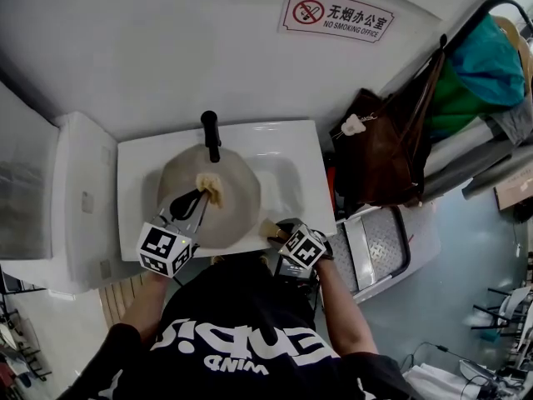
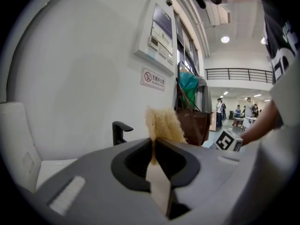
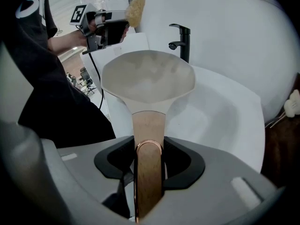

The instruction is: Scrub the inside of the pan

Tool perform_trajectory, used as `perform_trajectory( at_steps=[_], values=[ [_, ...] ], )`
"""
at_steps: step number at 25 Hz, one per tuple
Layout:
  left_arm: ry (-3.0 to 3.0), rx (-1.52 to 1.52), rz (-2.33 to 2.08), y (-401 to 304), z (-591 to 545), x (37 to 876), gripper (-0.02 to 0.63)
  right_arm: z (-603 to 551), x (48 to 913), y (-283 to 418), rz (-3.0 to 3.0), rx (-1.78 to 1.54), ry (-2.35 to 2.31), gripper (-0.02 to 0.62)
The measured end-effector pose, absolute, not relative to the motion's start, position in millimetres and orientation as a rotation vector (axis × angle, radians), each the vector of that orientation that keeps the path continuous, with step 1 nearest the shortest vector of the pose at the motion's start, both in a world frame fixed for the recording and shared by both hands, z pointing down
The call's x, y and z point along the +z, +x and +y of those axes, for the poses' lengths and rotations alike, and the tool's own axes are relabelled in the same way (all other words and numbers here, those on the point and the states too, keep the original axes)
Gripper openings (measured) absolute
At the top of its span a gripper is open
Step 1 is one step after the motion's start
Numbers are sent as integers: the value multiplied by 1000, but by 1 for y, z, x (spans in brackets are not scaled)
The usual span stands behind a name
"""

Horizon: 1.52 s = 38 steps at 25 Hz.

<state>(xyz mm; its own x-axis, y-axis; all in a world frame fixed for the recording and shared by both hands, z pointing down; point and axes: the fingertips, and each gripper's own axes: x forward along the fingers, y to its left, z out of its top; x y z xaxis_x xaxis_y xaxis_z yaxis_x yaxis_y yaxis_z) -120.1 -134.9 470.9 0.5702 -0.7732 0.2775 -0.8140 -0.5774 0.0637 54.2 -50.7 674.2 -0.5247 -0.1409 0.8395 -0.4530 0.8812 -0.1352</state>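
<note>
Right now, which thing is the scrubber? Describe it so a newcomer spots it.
Find the white rectangular sink below the red no-smoking sign; a round beige pan sits over it. Over the pan, the left tongs pinch a small pale-yellow fibrous scrub pad, the only fuzzy thing among smooth pan and black tap.

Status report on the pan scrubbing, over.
Right gripper shut on wooden handle of grey round pan in white sink. Left gripper shut on yellow fibrous scrub pad, held above pan. Black faucet behind, clear.
</note>
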Motion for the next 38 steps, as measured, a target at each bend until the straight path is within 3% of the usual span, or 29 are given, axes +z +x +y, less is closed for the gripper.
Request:
perform_trajectory(
  at_steps=[15,27,38],
  values=[
    [2637,452,-1237,-110,-139,494,21,-55,648,57,-2031,318,362,181],
    [2782,962,-739,-51,-105,581,21,-55,627,52,-2047,279,327,179],
    [2770,1144,-464,-21,-93,625,21,-55,627,51,-2058,296,335,179]
  ],
)
